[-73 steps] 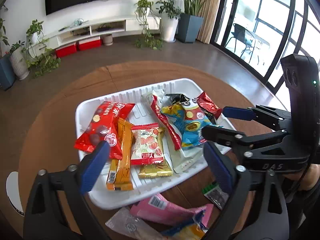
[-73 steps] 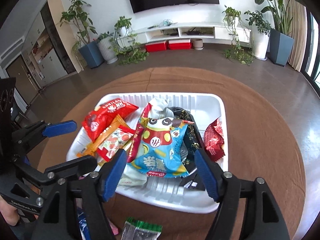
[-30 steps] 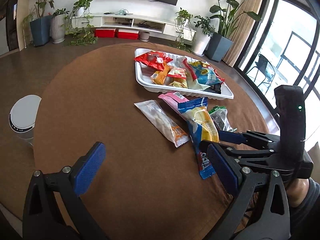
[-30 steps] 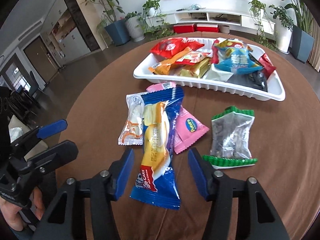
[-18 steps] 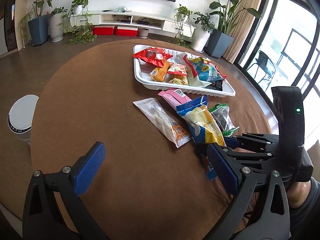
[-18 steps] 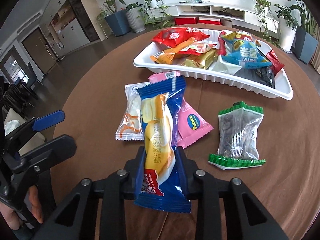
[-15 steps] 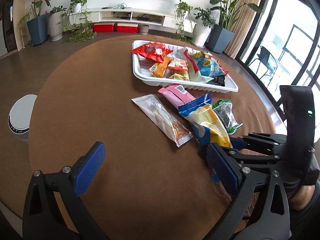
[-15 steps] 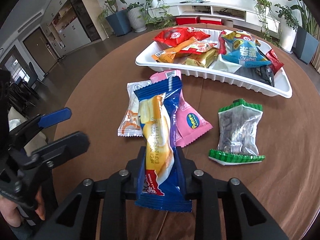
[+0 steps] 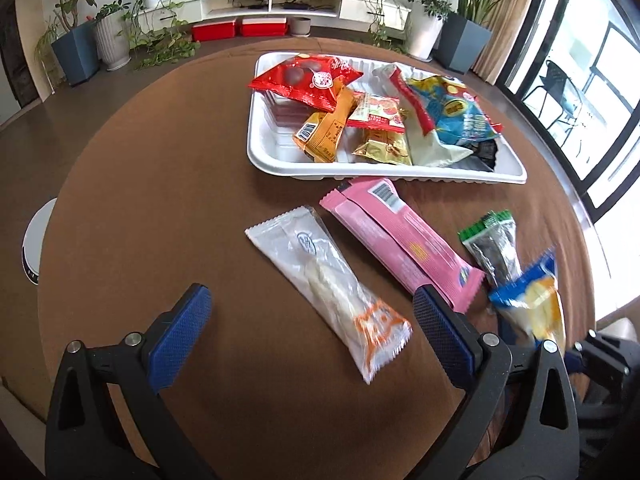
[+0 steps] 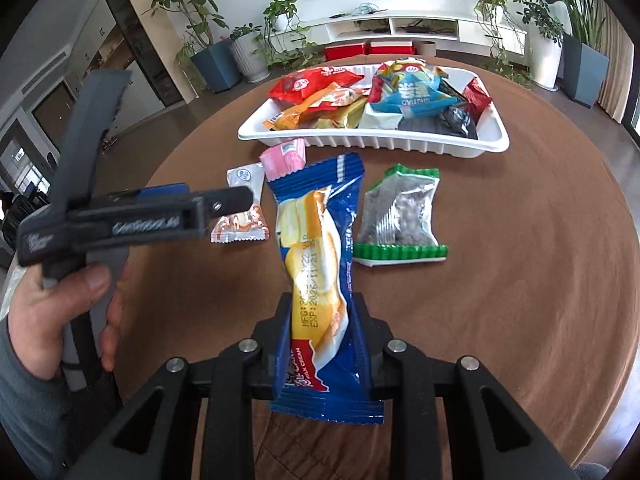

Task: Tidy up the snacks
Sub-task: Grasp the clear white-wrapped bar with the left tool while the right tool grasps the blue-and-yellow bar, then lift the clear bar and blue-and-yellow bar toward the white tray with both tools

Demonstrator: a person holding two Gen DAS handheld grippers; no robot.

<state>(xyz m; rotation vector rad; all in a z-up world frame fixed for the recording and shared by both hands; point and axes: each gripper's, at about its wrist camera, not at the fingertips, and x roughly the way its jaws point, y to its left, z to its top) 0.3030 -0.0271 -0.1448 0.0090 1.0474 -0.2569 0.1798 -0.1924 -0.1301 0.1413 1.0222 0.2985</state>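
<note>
My right gripper [image 10: 324, 316] is shut on a blue cake packet [image 10: 320, 264] and holds it lifted above the brown round table; the packet also shows blurred at the right of the left wrist view [image 9: 532, 308]. My left gripper [image 9: 308, 328] is open and empty, low over the table, with a white wafer packet [image 9: 332, 284] between its fingers' line of sight. A pink bar packet [image 9: 400, 240] and a green-edged clear packet [image 9: 494, 248] lie on the table. A white tray [image 9: 264, 152] behind them holds several snack packets.
The left gripper's body and the hand holding it show at the left of the right wrist view [image 10: 120, 220]. A white round object [image 9: 34, 248] sits beyond the table's left edge. Plants and a TV shelf stand far behind.
My right gripper has closed on the blue cake packet and lifted it off the pile, uncovering the pink bar. My left gripper has moved closer to the loose packets.
</note>
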